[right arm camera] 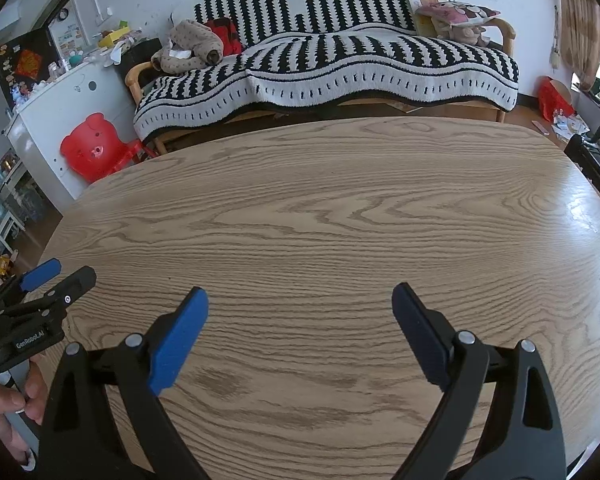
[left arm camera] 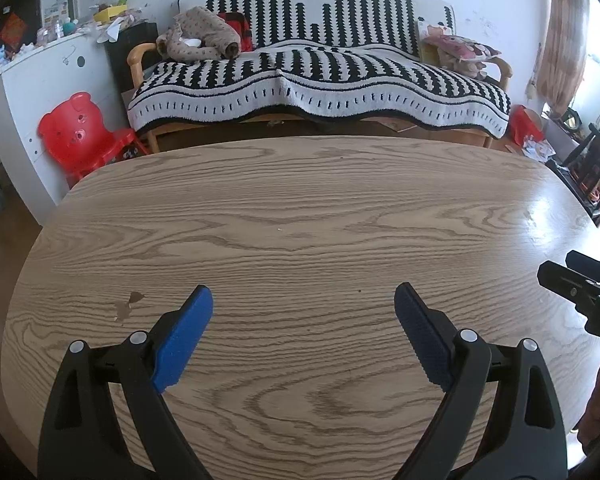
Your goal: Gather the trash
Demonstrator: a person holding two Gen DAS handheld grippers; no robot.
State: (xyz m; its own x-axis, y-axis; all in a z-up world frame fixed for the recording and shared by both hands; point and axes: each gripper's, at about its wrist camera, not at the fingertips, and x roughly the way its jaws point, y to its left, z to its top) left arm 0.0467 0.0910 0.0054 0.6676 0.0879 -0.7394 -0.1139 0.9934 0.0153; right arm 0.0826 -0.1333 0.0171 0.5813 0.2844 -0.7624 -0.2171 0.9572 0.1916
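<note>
A living room with white walls surrounds a wood-grain tabletop (left arm camera: pixel 300 216) that fills most of both views. My left hand-held gripper (left arm camera: pixel 303 300) hangs just above the near part of this tabletop, released, its two blue-padded fingers (left arm camera: pixel 184 336) spread wide with only bare wood between them. My right hand-held gripper (right arm camera: pixel 300 300) sits the same way, released and holding nothing, blue pads well apart over the wood. Each shows at the edge of the other's view, and a hand (right arm camera: pixel 4 412) grips the left one's handle. Just left of the left hand-held gripper, a small brownish stain (left arm camera: pixel 128 305) marks the tabletop. I cannot make out any trash on the tabletop itself; the only loose litter I can see is a scatter of papers (right arm camera: pixel 568 124) on the floor at the far right. Beyond the far edge of the tabletop stands a wooden-framed sofa (left arm camera: pixel 320 76) under a black-and-white striped cover, with a plush toy (left arm camera: pixel 200 36) at its left end and a pink cushion (left arm camera: pixel 464 46) at its right. A red bear-shaped child's chair (left arm camera: pixel 84 132) stands on the floor to the left, beside a white cabinet (left arm camera: pixel 40 92).
</note>
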